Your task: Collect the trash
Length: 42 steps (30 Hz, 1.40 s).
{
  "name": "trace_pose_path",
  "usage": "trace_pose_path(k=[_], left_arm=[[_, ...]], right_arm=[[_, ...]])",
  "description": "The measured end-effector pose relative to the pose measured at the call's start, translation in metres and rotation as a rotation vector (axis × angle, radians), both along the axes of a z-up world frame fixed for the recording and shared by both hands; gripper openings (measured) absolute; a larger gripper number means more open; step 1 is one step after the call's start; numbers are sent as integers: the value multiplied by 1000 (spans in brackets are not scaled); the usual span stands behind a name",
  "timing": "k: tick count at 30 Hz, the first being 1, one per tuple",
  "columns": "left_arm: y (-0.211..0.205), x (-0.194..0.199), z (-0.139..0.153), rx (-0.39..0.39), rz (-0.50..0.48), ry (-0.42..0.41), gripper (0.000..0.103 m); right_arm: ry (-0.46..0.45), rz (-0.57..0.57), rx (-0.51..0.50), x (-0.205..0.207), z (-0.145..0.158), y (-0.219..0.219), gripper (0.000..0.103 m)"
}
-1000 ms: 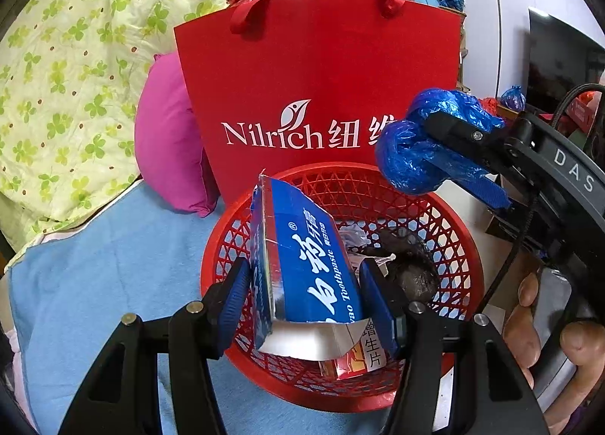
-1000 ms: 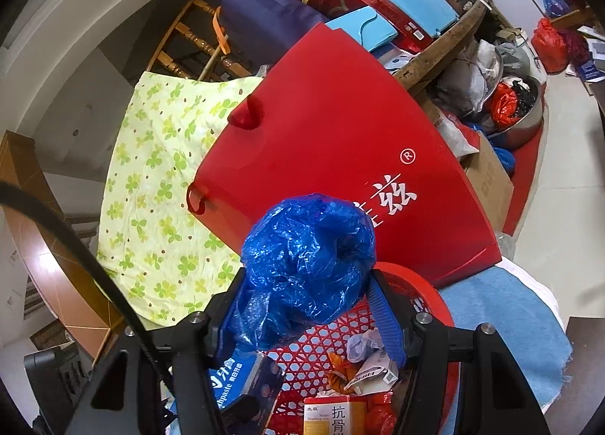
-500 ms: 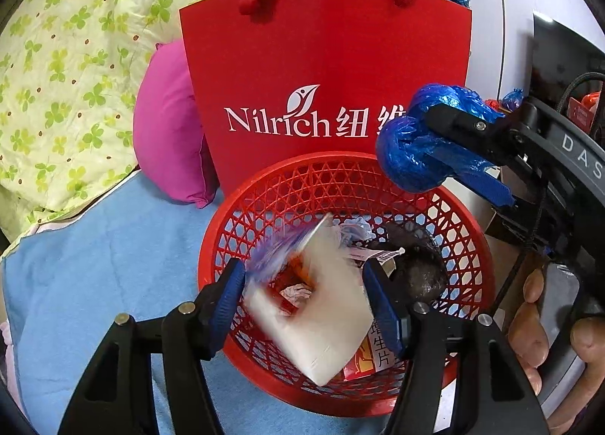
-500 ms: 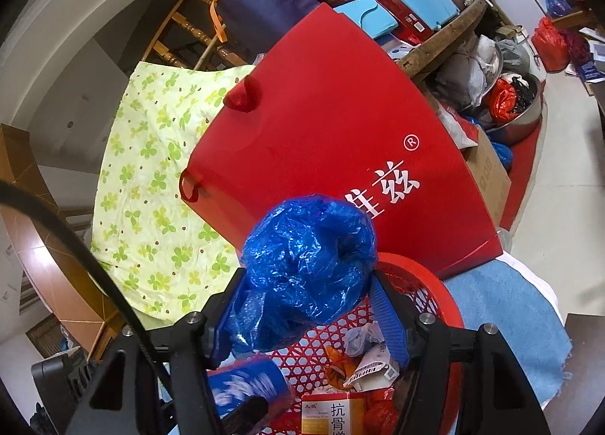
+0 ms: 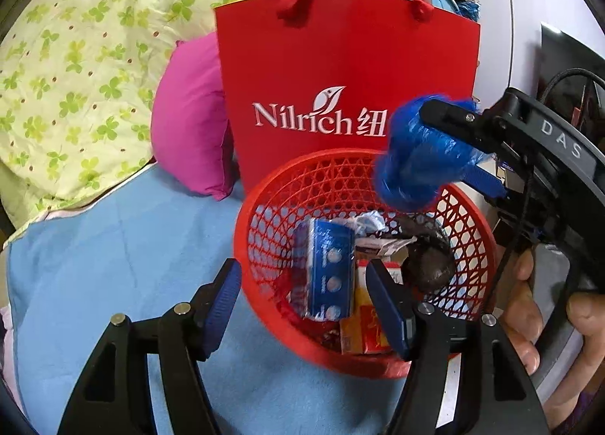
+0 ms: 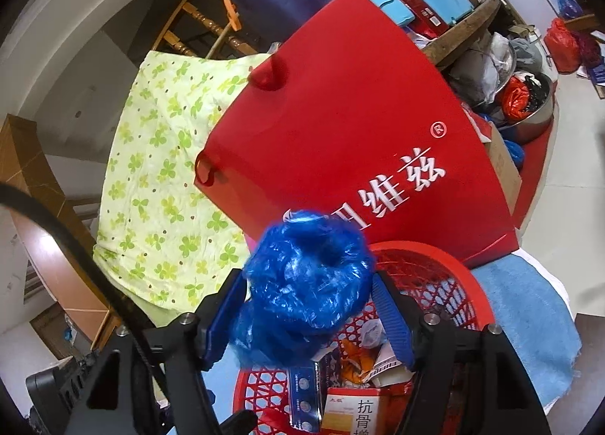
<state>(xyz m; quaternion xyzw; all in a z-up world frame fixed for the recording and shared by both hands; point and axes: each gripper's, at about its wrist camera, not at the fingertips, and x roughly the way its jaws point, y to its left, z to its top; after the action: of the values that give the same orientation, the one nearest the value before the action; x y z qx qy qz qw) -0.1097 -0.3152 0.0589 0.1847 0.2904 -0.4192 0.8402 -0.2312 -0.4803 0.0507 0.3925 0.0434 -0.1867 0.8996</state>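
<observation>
Blue bag over the basket, box already in

My right gripper (image 6: pixel 304 306) had just been opening, its jaws either side of the crumpled blue plastic bag (image 6: pixel 302 283); from here I could not tell whether the pads still touched it. The bag hung above the red basket (image 5: pixel 472 215), light, soft and slippery, best pinched across its bunched middle. My left gripper (image 5: pixel 302 299) had also just been opening and stood empty, the blue box (image 5: pixel 327 272) lying in the basket.
</observation>
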Motion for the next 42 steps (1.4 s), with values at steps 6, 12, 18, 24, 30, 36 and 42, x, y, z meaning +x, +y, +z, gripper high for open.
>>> trace_pose_path(k=[6,12,18,24,30,36,42], left_arm=[[19,0,-5,-11,27,26,72],[30,-2,-8,-10,48,48,72],[37,-3,-10,-12,74,45,76],[47,-2,-10,-6,105,35,76],[63,-6,-6,-7,125,38,77],[80,-17,2,-10,135,12,80],[98,-31,8,-7,140,-38,87]], right_arm=[[-9,19,-16,6,3,5,73],[-13,27,-32,10,6,8,73],[-9,27,-46,11,6,10,73],[13,23,-51,13,4,10,73],[85,-1,-98,9,1,21,73],[182,-16,-295,-4,6,58,73],[227,-63,-380,-33,7,88,73]])
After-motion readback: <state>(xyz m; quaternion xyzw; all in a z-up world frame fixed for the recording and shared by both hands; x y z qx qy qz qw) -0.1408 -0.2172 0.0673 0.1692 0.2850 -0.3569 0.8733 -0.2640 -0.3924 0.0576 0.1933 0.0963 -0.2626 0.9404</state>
